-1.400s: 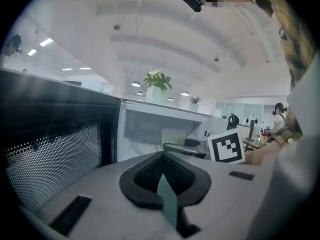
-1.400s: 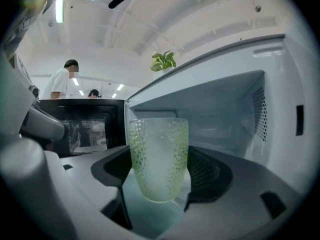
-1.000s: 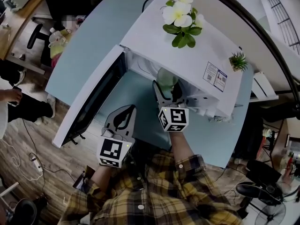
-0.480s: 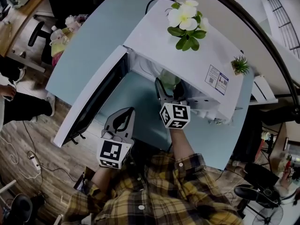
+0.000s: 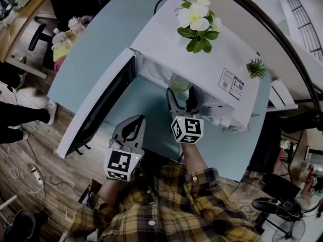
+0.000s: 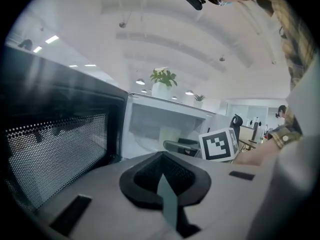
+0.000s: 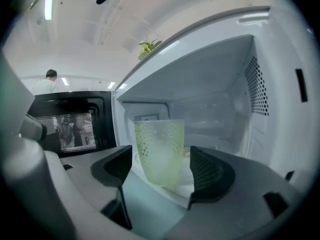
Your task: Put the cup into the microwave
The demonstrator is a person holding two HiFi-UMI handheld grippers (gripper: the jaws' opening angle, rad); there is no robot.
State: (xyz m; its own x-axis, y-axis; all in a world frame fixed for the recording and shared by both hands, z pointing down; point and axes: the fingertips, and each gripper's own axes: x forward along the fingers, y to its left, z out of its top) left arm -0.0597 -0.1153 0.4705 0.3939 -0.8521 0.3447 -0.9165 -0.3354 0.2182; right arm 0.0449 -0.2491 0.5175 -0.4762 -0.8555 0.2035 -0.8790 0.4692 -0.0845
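The cup (image 7: 159,151), a frosted pale-green tumbler with a dimpled, tapering wall, stands upright on the floor of the smooth white boxy microwave (image 7: 280,109), just inside its mouth. The right gripper (image 7: 162,168) has its ribbed black pads wide apart at the cup's 3 and 9 o'clock, gripping nothing. The left gripper (image 6: 162,179), at the right one's 7 o'clock in the head view, has its jaws pressed together and empty, near the mesh-windowed door (image 6: 55,144).
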